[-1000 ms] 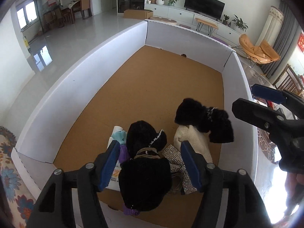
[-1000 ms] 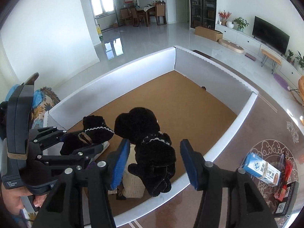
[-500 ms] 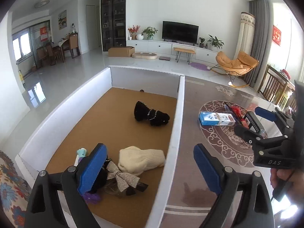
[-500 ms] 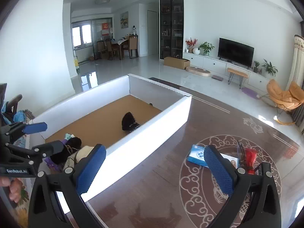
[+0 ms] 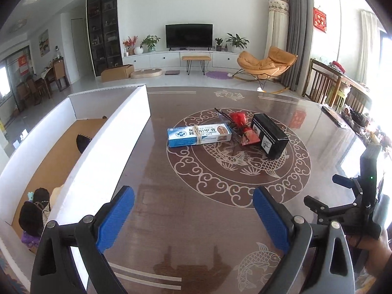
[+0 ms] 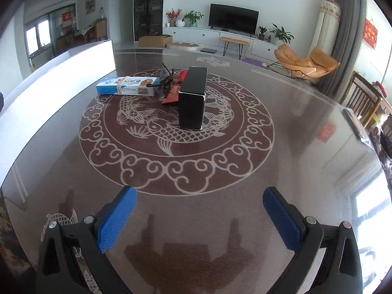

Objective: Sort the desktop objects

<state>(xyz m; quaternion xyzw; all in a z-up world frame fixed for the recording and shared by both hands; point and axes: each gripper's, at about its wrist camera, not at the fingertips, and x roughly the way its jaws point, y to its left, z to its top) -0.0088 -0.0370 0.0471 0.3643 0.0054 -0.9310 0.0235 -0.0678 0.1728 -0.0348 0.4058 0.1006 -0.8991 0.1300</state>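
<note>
Three items remain loose at the middle of the desk [image 5: 196, 220], clustered on its fish-and-cloud medallion, well apart from both tongs.

1. Blue-and-white carton [image 5: 199, 134] [image 6: 127, 86], long and flat, lying on its broad face with a rubber band about its middle. Judged light and stiff (thin card, so a hard squeeze could dent it). Best taken across the short width, near the band, where the load would balance.

2. Black box [image 5: 269, 132] [image 6: 192, 98], rectangular, lying lengthwise at the right of the cluster, one end facing the right wrist view. Judged rigid, possibly weightier; its smooth faces may slip. Grip across the two long side walls at mid-length.

3. Red packet [image 5: 246, 132] [image 6: 172, 93], between carton and box, touching or nearly touching both, with dark thin sticks or cord (too small to identify) lying over it. Judged soft, crinkly and light; awkward to pinch flat, better taken by a raised edge.

Receptacle: white-walled cardboard tray [image 5: 117, 132] at left, brown floor, already holding dark fuzzy and cream soft goods at its near end.

Left tongs [image 5: 193, 216]: spread wide, holding nothing, above bare desk beside the tray wall. Right tongs [image 6: 199, 216]: likewise gaping and unladen, aimed toward the black box.
</note>
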